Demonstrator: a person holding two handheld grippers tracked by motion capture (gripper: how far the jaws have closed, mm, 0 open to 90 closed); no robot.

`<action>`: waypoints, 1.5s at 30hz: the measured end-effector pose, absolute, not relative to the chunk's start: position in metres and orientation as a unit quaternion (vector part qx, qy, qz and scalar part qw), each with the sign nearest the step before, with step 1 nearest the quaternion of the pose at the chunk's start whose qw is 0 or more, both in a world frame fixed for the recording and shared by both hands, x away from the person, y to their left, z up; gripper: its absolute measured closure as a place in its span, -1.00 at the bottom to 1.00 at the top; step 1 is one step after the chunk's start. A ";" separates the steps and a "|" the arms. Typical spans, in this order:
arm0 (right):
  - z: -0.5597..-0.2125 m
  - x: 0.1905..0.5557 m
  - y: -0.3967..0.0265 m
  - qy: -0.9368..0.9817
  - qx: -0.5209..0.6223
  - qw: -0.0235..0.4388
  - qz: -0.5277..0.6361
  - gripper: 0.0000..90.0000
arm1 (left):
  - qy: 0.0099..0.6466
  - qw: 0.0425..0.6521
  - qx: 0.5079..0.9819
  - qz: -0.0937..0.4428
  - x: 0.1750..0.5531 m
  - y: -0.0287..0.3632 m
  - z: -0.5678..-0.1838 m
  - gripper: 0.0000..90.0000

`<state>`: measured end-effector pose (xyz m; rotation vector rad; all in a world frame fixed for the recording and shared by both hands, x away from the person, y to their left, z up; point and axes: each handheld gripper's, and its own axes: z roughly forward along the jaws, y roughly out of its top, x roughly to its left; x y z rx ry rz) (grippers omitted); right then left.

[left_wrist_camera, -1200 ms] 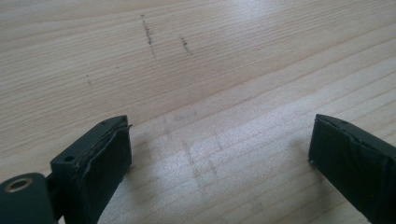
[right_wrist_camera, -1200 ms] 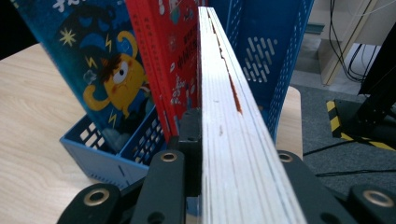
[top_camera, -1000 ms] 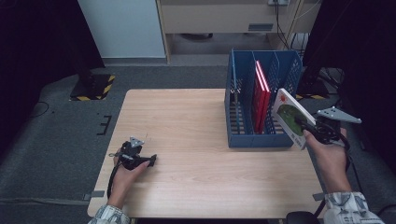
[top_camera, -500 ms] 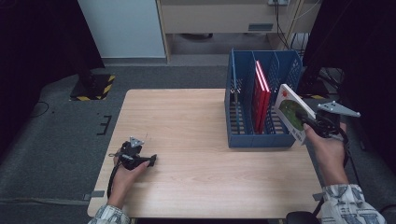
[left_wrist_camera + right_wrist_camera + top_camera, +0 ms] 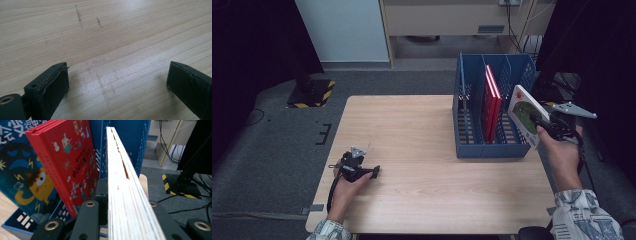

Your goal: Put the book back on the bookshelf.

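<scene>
A pale wooden table [image 5: 412, 130] stands on grey carpet [image 5: 277, 130], with a light cabinet [image 5: 343, 30] behind.

Lab: hazard-taped stand base [image 5: 311, 92], trailing cables [image 5: 517, 22].

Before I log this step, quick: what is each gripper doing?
Left gripper: open, empty, on the wooden table.
Right gripper: shut on the white-covered book.

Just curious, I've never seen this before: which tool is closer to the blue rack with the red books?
Right. The right tool, clamped on a white book, is just beside the blue rack; the left tool rests across the table, near its front left corner.
</scene>
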<state>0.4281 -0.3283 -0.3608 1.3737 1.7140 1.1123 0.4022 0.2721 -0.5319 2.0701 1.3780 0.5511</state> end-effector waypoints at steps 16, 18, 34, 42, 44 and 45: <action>-0.364 0.460 -0.324 0.651 0.537 0.347 0.410 0.68 | 0.520 0.301 0.772 0.208 0.400 0.270 -0.534 -0.95; -0.365 0.462 -0.323 0.650 0.538 0.346 0.409 0.68 | 0.521 0.302 0.770 0.210 0.400 0.270 -0.535 -0.95; -0.374 0.478 -0.322 0.652 0.550 0.345 0.392 0.68 | 0.521 0.302 0.770 0.210 0.399 0.269 -0.535 -0.96; -0.381 0.487 -0.318 0.652 0.553 0.344 0.389 0.68 | 0.521 0.302 0.771 0.209 0.400 0.269 -0.535 -0.96; -0.383 0.490 -0.317 0.653 0.553 0.343 0.388 0.68 | 0.521 0.302 0.771 0.209 0.400 0.269 -0.535 -0.96; -0.384 0.491 -0.316 0.651 0.554 0.342 0.389 0.68 | 0.521 0.302 0.771 0.209 0.400 0.269 -0.535 -0.96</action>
